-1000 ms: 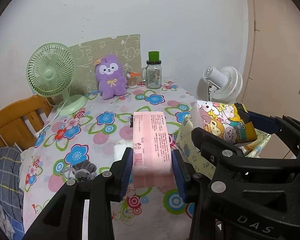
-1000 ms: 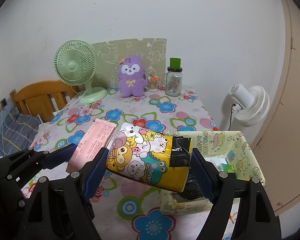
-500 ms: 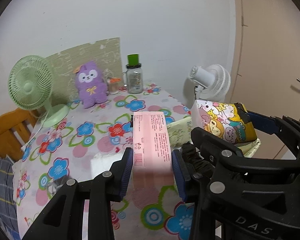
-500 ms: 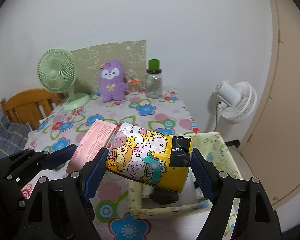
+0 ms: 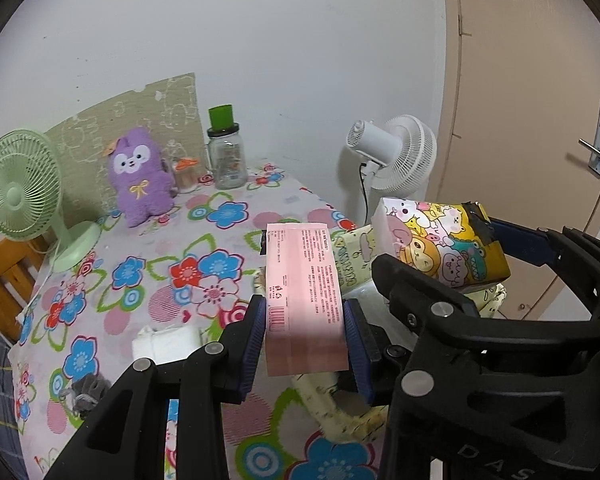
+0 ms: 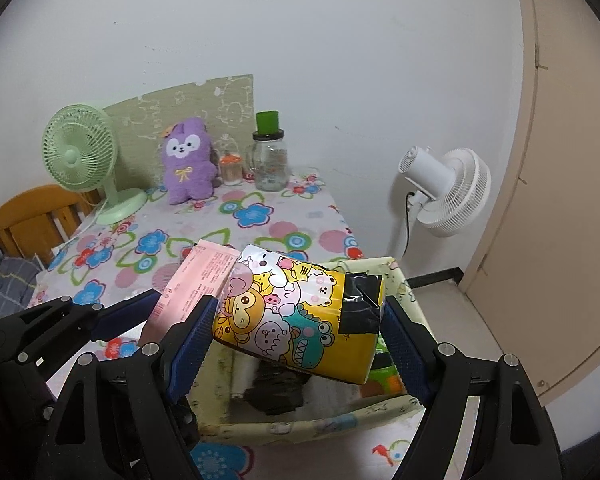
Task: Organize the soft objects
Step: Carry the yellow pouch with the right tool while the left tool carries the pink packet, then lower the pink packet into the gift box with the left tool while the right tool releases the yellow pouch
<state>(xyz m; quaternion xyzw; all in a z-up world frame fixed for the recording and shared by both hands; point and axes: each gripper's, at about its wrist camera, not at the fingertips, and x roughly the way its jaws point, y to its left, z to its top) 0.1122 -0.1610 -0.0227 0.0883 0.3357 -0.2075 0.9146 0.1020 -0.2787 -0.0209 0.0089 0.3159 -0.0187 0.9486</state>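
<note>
Pretty plain room: bare white wall behind a table with a loud flowery tablecloth, and a beige door with a metal handle off to the right. There's a white standing fan on the floor by the wall, plugged in with a black cord. A wooden chair sits at the table's left edge.
</note>
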